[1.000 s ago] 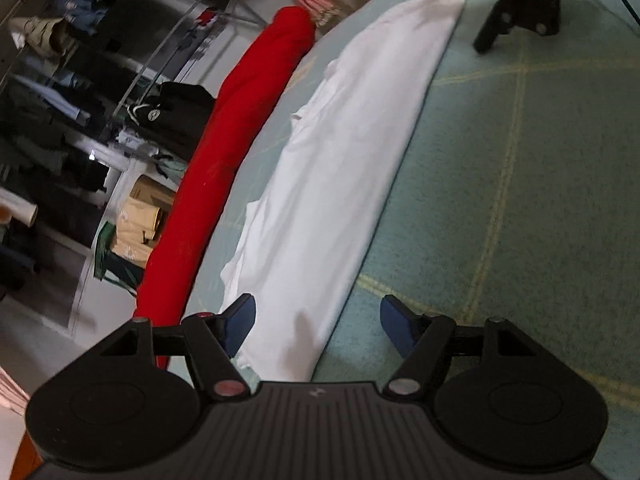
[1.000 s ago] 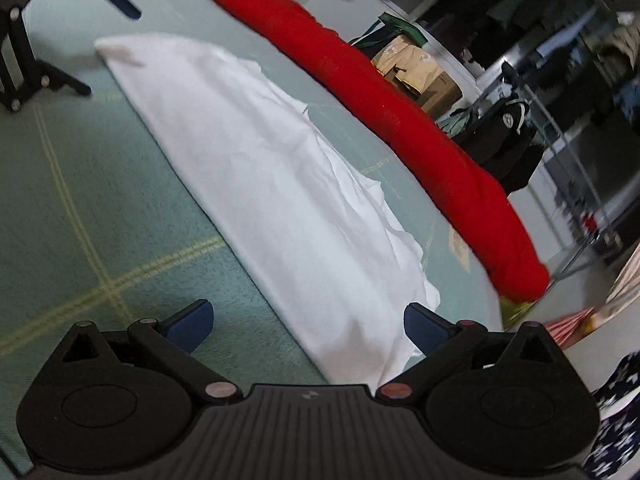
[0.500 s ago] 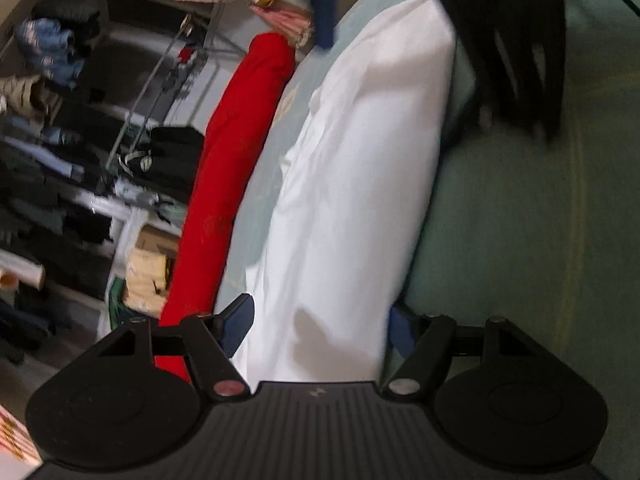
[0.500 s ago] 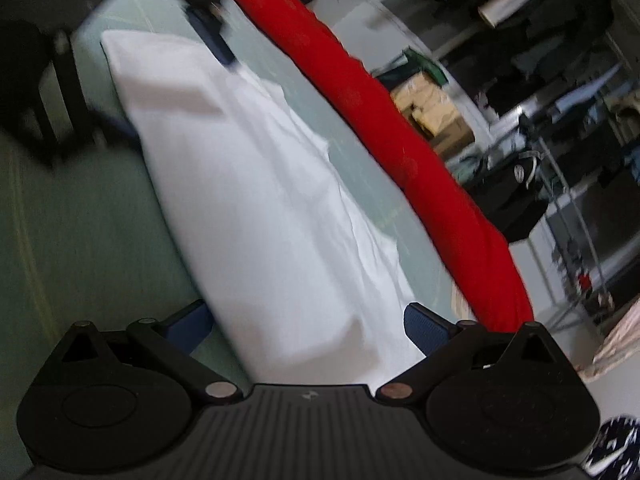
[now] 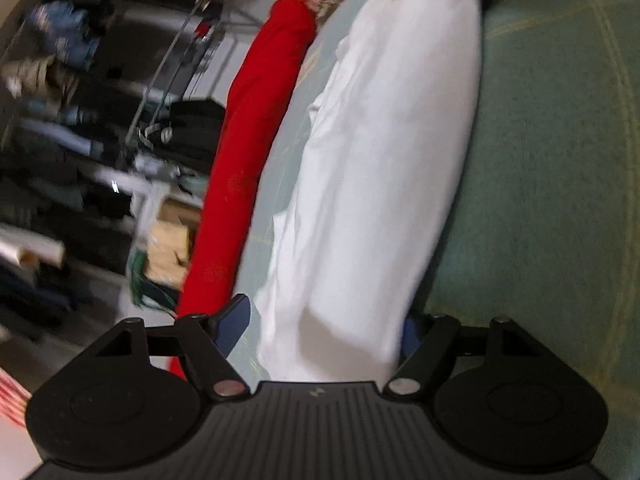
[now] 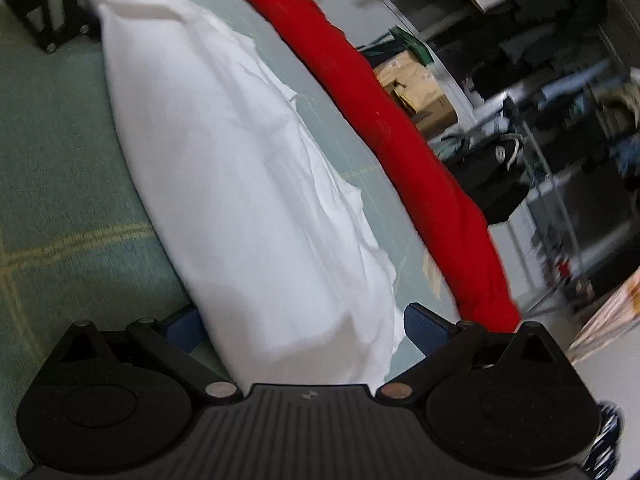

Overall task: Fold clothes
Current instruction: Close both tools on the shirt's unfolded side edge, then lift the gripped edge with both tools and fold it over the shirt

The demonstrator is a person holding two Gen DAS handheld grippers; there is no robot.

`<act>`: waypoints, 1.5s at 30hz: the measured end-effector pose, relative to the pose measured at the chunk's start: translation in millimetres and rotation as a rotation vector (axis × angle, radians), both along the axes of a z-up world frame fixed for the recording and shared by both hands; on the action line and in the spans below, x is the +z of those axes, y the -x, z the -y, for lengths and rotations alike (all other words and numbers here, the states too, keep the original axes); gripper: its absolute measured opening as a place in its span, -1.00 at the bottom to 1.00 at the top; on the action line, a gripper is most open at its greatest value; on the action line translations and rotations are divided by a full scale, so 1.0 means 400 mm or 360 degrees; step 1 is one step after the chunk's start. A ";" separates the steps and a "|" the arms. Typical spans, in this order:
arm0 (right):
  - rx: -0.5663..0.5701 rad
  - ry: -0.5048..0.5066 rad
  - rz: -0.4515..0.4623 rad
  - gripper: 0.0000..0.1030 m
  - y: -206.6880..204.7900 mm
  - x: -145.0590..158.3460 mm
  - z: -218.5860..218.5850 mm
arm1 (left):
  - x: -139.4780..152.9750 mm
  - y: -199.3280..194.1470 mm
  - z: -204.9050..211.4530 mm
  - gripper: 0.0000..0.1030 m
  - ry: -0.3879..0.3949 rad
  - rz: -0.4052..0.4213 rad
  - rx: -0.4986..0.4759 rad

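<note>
White garment [image 5: 384, 168] folded long down mid-frame on green desk [image 5: 552, 184], left claw [image 5: 324, 324] and right claw [image 6: 300, 324] both spread wide around its opposite ends, red roll [image 5: 248, 152] beside it.

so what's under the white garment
The white garment lies on a green mat with yellow lines, which shows bare beside it. Whatever lies directly beneath the cloth is covered, so I can't tell.

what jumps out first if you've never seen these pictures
A long white garment lies folded lengthwise on the green cloth, its ends between the open fingers of the left gripper and right gripper. Beside it, along the far edge, runs a bright red roll.
</note>
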State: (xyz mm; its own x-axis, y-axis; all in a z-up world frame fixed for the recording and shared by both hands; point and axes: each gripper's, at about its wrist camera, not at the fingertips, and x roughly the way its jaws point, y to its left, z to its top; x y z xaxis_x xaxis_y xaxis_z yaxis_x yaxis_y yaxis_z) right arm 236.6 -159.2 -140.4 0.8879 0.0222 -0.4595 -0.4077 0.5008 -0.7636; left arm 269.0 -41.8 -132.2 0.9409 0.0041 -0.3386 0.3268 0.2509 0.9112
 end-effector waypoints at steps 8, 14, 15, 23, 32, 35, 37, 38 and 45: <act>0.0049 0.0059 0.0041 1.00 -0.013 -0.008 -0.013 | -0.014 -0.017 0.058 0.40 -0.0033 0.0032 -0.0109; 0.0046 0.0129 0.0035 1.00 -0.020 -0.020 0.012 | -0.029 -0.026 0.010 0.40 -0.0063 0.0020 -0.0070; 0.0043 0.0143 0.0030 1.00 -0.021 -0.022 0.019 | -0.036 -0.029 0.019 0.39 -0.0098 0.0023 -0.0078; -0.0010 0.0153 0.0024 0.90 -0.015 -0.041 0.025 | -0.104 -0.020 0.049 -1.00 -0.0119 -0.0024 -0.0107; 0.0075 0.0228 -0.0005 -0.81 0.052 -0.126 -0.018 | -0.086 -0.032 0.048 -1.00 -0.0084 -0.0090 -0.0059; 0.0051 0.0154 -0.0065 -0.82 0.039 -0.107 -0.011 | -0.084 -0.034 0.047 -1.00 -0.0070 -0.0089 -0.0058; 0.0044 0.0156 -0.0082 -0.82 0.036 -0.102 -0.012 | -0.083 -0.042 0.047 -1.00 -0.0062 -0.0095 -0.0056; 0.0044 0.0172 -0.0082 -0.82 0.037 -0.103 -0.016 | -0.082 -0.047 0.048 -1.00 -0.0065 -0.0095 -0.0054; 0.0051 0.0238 -0.0112 -0.82 0.035 -0.105 -0.023 | -0.085 -0.042 0.056 -1.00 -0.0071 -0.0100 -0.0047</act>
State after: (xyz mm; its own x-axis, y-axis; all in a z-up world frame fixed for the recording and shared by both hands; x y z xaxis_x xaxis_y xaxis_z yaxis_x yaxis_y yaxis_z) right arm 222.5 -149.9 -182.4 0.8534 -0.0237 -0.5208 -0.4766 0.3695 -0.7977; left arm 285.8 -64.1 -166.1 0.9178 -0.0069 -0.3970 0.3902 0.2000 0.8987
